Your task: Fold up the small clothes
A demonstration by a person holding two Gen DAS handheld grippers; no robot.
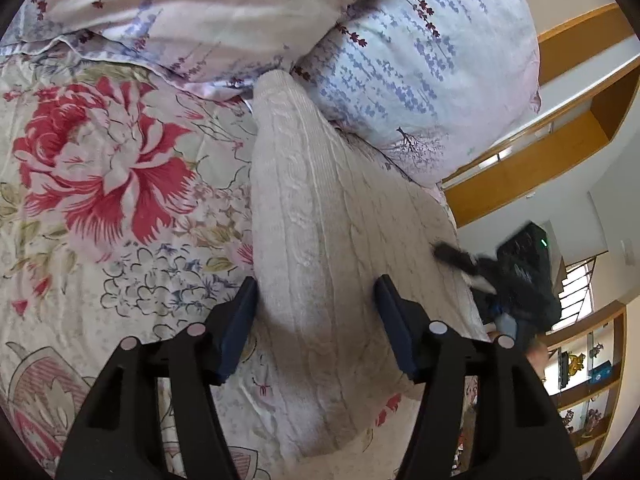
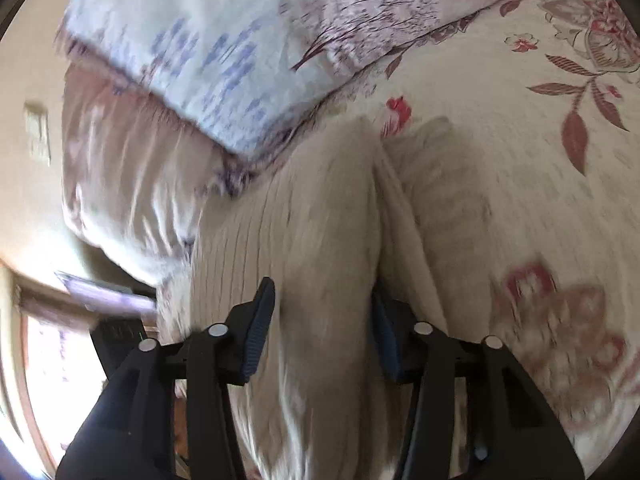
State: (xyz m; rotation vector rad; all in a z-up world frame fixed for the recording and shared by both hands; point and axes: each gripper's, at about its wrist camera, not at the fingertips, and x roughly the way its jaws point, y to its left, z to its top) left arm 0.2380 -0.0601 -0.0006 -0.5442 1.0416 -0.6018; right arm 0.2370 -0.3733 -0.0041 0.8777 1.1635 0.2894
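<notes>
A cream cable-knit sweater [image 1: 320,216] lies on a floral bedspread [image 1: 100,168]. In the left wrist view my left gripper [image 1: 316,300] is open, its two dark pads straddling a raised fold of the knit. The right gripper shows at the sweater's right edge [image 1: 516,276], blurred. In the right wrist view my right gripper [image 2: 324,312] is open over the same sweater [image 2: 320,208]; a fold of it sits between the pads, and its right pad is partly hidden by cloth. This view is motion-blurred.
Two lavender-print pillows [image 1: 420,72] lie at the head of the bed, touching the sweater's far end. Wooden shelves [image 1: 560,152] and a window stand beyond the bed's right edge. The bedspread extends wide to the left.
</notes>
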